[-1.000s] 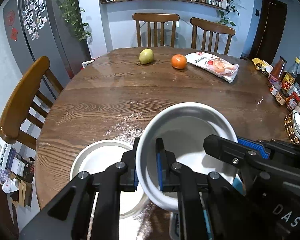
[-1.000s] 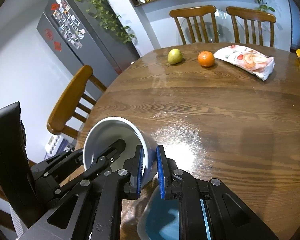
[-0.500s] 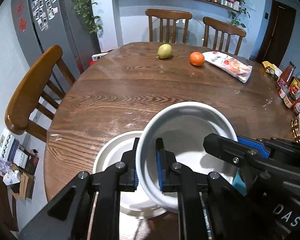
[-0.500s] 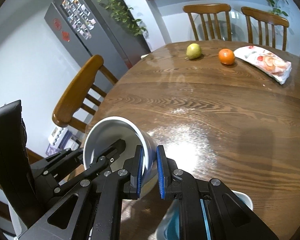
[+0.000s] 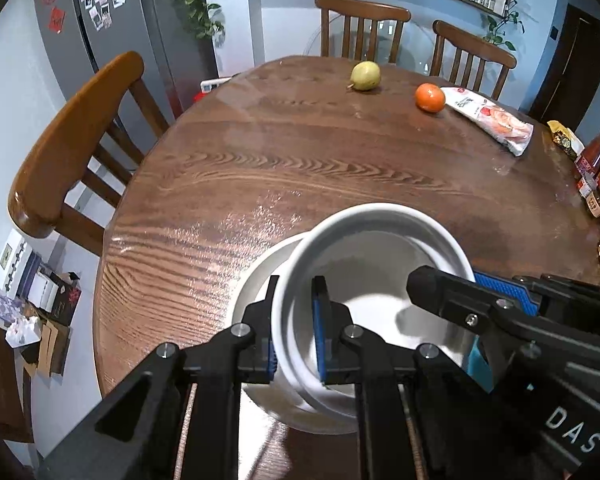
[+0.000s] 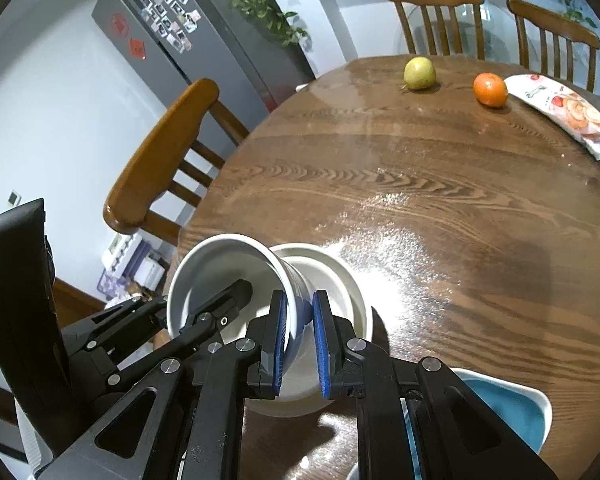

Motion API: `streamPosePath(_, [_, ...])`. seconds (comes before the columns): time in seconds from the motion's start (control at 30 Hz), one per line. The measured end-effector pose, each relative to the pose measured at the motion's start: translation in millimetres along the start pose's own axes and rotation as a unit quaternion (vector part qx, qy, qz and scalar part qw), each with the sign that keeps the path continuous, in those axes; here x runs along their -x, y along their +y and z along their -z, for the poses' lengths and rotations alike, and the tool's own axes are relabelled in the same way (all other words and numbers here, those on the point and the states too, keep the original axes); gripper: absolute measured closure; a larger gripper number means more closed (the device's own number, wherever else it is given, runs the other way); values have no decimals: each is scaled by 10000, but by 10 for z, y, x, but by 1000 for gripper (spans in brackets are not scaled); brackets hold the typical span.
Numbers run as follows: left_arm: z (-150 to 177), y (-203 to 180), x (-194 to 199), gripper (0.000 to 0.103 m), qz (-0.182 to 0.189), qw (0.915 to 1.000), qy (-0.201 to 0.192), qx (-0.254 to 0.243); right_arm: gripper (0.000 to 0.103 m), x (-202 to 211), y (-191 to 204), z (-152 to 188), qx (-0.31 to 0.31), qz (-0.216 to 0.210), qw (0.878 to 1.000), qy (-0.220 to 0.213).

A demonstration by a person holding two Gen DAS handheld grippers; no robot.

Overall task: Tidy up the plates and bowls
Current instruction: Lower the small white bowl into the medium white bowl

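Observation:
Both grippers are shut on the rim of one white bowl (image 5: 380, 252), also in the right wrist view (image 6: 220, 272). My left gripper (image 5: 294, 332) pinches its near-left rim; my right gripper (image 6: 300, 336) pinches the opposite wall, its fingers showing in the left wrist view (image 5: 500, 292). The held bowl is tilted just above a second white bowl (image 6: 340, 280) that stands on the wooden table (image 6: 440, 168), seen also in the left wrist view (image 5: 260, 280). A blue-glazed dish (image 6: 508, 412) lies at the near right.
A pear (image 5: 365, 75), an orange (image 5: 430, 97) and a snack bag (image 5: 492, 118) lie at the table's far side. Sauce bottles (image 5: 596, 176) stand at the right edge. Wooden chairs (image 5: 72, 148) ring the table; a fridge (image 5: 112, 20) stands left.
Both grippers carried the white bowl leftward until it hangs over the second white bowl, which earlier lay off to the left. Both grips stayed shut.

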State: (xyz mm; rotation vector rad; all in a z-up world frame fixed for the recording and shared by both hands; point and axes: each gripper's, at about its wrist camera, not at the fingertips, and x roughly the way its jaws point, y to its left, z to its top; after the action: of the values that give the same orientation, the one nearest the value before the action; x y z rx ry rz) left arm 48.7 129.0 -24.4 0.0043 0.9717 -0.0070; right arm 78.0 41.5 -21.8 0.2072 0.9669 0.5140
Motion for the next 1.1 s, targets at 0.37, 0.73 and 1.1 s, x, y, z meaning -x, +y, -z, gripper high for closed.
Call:
streamPosePath(0.37, [40, 29, -164, 91, 35, 9998, 195, -17, 88, -167, -5, 23, -105, 70, 9998, 161])
streamPosePath(0.73, [65, 54, -313, 92, 64, 9993, 372, -40, 88, -331, -52, 43, -202, 138, 9991, 358])
streamPosePath(1.1, [70, 11, -385, 91, 54, 9989, 442, -148, 88, -392, -62, 37, -247, 245, 9983, 478])
